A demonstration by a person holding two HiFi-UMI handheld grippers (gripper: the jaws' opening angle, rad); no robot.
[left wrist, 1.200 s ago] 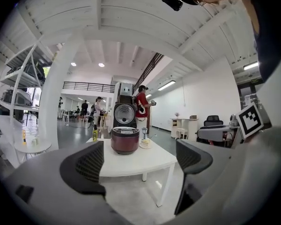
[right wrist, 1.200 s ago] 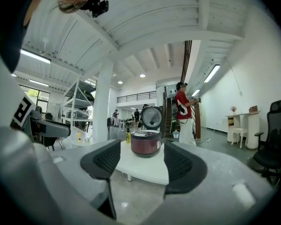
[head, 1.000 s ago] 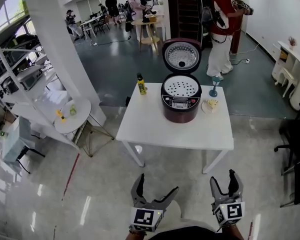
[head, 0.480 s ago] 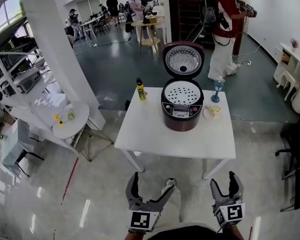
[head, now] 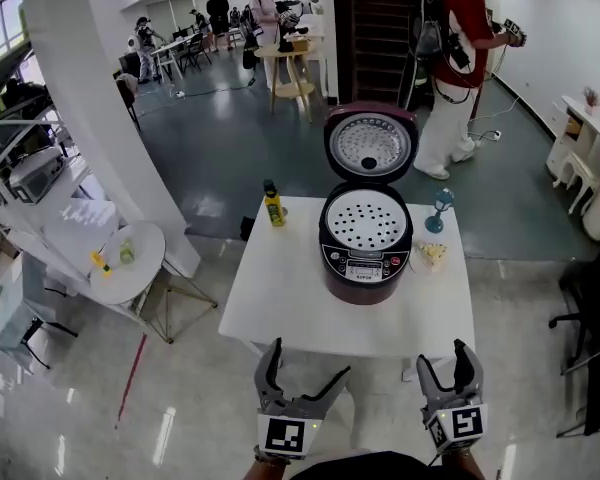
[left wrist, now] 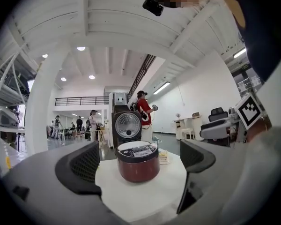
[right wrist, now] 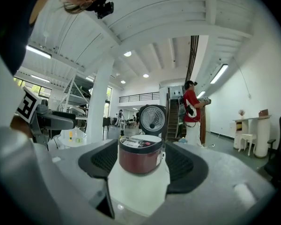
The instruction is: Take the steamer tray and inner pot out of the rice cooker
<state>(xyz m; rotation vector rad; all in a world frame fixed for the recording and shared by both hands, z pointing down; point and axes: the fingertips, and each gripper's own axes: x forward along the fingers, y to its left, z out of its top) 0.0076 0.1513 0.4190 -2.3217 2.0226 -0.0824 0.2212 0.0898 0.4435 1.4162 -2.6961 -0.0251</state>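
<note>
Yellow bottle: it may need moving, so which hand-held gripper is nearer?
Left. The left hand-held gripper is before the table on the yellow bottle's side; the right hand-held gripper is before its opposite near corner.

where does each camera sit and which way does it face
Head view: on the head, facing steeply down at the cooker on the table; left tongs and right tongs show below.
Left gripper view: on the left tongs, level toward the cooker, between its open jaws.
Right gripper view: on the right tongs, likewise.
All share the cooker.
</note>
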